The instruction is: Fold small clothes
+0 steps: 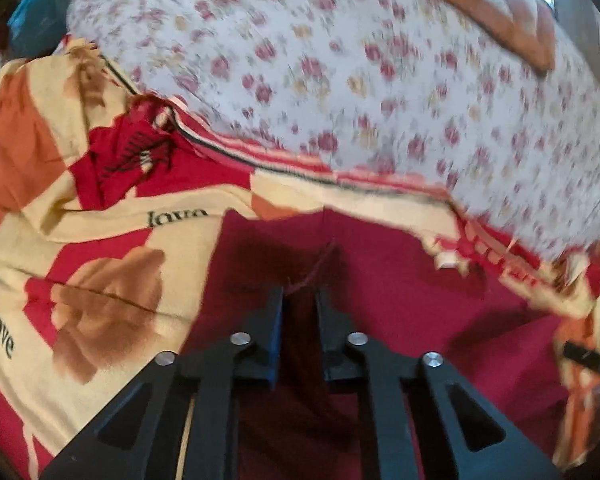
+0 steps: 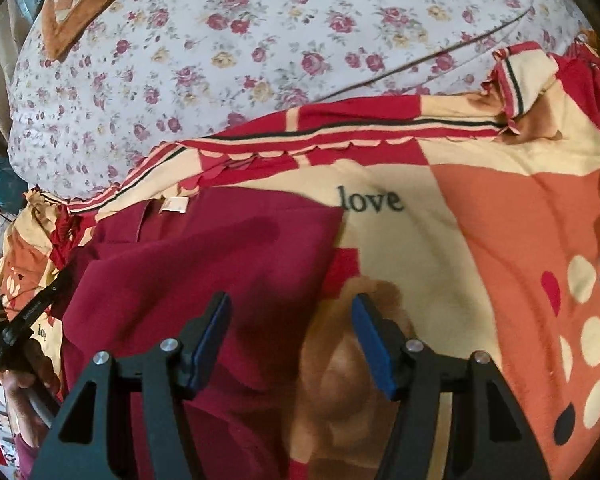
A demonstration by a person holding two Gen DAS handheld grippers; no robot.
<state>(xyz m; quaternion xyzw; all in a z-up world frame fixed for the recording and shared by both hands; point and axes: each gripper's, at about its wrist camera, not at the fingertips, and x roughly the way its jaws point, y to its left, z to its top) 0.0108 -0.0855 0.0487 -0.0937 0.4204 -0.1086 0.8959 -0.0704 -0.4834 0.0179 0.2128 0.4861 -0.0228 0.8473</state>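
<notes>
A dark red garment (image 1: 380,272) lies on a red, cream and orange blanket printed with "love" (image 1: 100,240). My left gripper (image 1: 300,294) is shut on a raised fold of the garment. In the right wrist view the garment (image 2: 204,256) lies flat at the left, with a pale label near its collar (image 2: 174,204). My right gripper (image 2: 292,312) is open and empty, just above the garment's right edge and the blanket (image 2: 440,260). The left gripper's black body (image 2: 24,316) and the hand holding it show at the far left.
A white bedsheet with red flowers (image 1: 340,60) covers the bed beyond the blanket and also shows in the right wrist view (image 2: 220,40). An orange-brown patterned pillow (image 1: 512,12) lies at the far side. Blue cloth (image 2: 0,184) sits off the bed's edge.
</notes>
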